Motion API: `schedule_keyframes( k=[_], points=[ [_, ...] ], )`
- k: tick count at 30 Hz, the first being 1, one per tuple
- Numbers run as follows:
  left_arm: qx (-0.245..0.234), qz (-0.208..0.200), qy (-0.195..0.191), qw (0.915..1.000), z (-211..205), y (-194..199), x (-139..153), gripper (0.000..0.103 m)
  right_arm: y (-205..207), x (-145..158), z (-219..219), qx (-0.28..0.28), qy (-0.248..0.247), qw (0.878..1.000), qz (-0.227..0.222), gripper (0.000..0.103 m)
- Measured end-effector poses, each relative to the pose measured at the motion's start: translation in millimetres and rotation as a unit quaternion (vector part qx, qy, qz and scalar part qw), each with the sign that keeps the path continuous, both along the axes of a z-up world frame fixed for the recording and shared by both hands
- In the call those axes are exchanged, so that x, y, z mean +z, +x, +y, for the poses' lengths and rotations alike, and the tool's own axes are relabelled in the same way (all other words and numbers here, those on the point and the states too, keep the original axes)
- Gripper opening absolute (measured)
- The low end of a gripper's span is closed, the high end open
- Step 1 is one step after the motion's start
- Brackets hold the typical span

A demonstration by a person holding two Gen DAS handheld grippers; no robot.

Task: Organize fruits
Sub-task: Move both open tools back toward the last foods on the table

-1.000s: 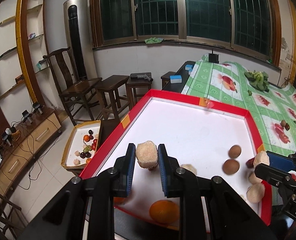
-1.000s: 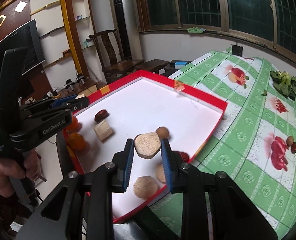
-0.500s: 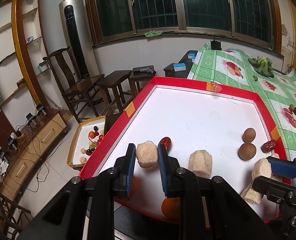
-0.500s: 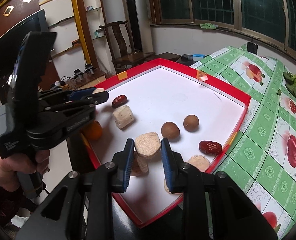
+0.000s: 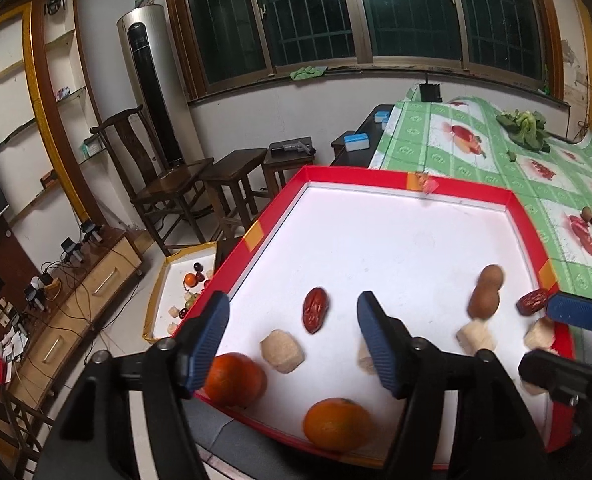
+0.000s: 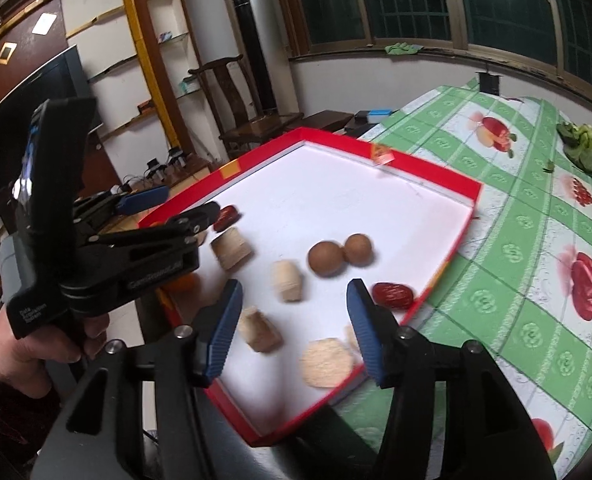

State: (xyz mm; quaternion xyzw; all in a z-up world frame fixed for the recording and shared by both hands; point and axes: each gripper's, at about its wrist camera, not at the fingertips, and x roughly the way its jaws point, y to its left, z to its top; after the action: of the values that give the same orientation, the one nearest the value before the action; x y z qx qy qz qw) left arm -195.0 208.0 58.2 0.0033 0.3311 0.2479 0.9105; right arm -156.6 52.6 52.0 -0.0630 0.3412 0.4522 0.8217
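A red-rimmed white tray [image 5: 375, 178] [image 6: 427, 168] holds the fruit. My left gripper [image 5: 292, 316] [image 6: 176, 210] hovers over its near left corner with its jaws opening. A pale fruit chunk [image 5: 282, 350] lies loose on the tray floor below them, beside a red date [image 5: 315, 314] and two oranges [image 5: 236, 378]. My right gripper [image 6: 294, 304] [image 5: 551, 340] is over the near right corner, jaws also opening. A blurred pale chunk [image 6: 287, 286] sits free between them. Two brown round fruits [image 6: 325, 258], another date [image 6: 393, 295] and more pale pieces [image 6: 325, 362] lie nearby.
The tray sits at the end of a table with a green fruit-print cloth [image 6: 535, 240]; leafy greens [image 5: 523, 128] and two small fruits [image 5: 589, 216] lie farther along. A yellow-rimmed box of fruit [image 5: 184, 292] stands on the floor left, near stools and a chair. A hand [image 6: 28, 348] holds the left gripper.
Both grippers were shut on pale chunks and have opened. Both chunks have dropped onto the tray floor. The hands have barely shifted.
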Motion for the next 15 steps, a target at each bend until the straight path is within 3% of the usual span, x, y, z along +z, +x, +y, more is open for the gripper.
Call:
schedule_keyframes(
  k=[7, 15],
  points=[
    [-0.052, 0.002, 0.001, 0.9986, -32, 14, 11, 0.074, 33, 5, -46, -0.062, 0.014, 0.998, -0.002, 0.057],
    [-0.152, 0.002, -0.025, 0.9880, -92, 43, 25, 0.078, 97, 3, -141, -0.181, -0.002, 0.984, -0.002, 0.057]
  ],
)
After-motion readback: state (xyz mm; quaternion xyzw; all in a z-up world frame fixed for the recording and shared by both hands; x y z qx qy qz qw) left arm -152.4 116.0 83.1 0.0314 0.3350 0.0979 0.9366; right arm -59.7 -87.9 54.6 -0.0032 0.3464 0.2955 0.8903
